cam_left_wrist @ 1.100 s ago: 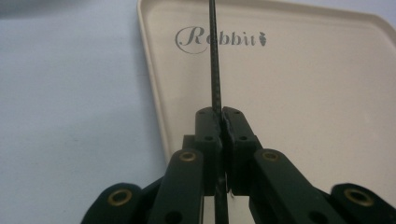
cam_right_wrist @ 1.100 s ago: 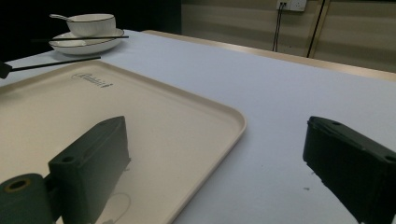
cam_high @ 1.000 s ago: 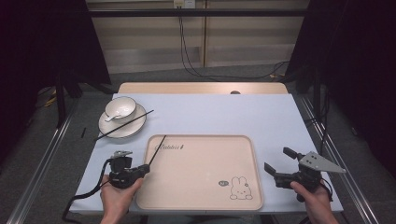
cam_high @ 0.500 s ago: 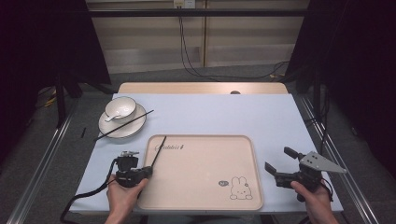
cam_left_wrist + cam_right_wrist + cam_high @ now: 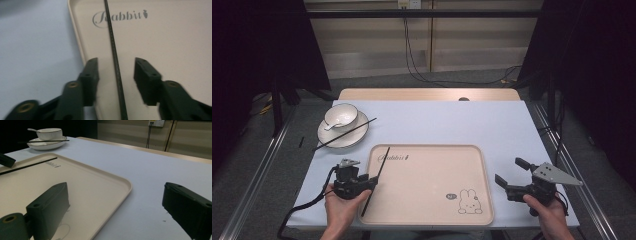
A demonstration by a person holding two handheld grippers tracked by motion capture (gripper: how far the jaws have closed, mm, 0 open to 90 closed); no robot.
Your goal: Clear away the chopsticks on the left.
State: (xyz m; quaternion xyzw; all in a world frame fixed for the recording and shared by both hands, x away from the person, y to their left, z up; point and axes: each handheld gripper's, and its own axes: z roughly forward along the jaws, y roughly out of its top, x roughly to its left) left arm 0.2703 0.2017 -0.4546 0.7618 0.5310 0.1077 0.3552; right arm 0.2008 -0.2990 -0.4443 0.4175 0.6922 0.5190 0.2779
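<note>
Fingers [image 5: 91, 75] of left gripper [image 5: 116, 72] parted, just been opening, chopstick [image 5: 114, 60] lying loose between them, touched by neither pad. Same chopstick [image 5: 376, 180] flat on tray [image 5: 432, 200], near its left edge, running from near corner up toward the "Rabbit" lettering. Left gripper [image 5: 371, 179] held low at tray's left rim, hand [image 5: 343, 205] behind it, cable trailing off table edge. Right gripper [image 5: 115, 205] spread wide, nothing between its fingers [image 5: 50, 207], one over tray's right rim, other over bare cloth. Right gripper [image 5: 508, 175] resting just right of tray, hand [image 5: 548, 210] under it. Farther off, at far left of table: plate [image 5: 331, 137] with bowl [image 5: 341, 115] and spoon on it, second chopstick [image 5: 344, 134] laid across plate's rim. Rabbit drawing [image 5: 469, 201] at tray's near right corner.
</note>
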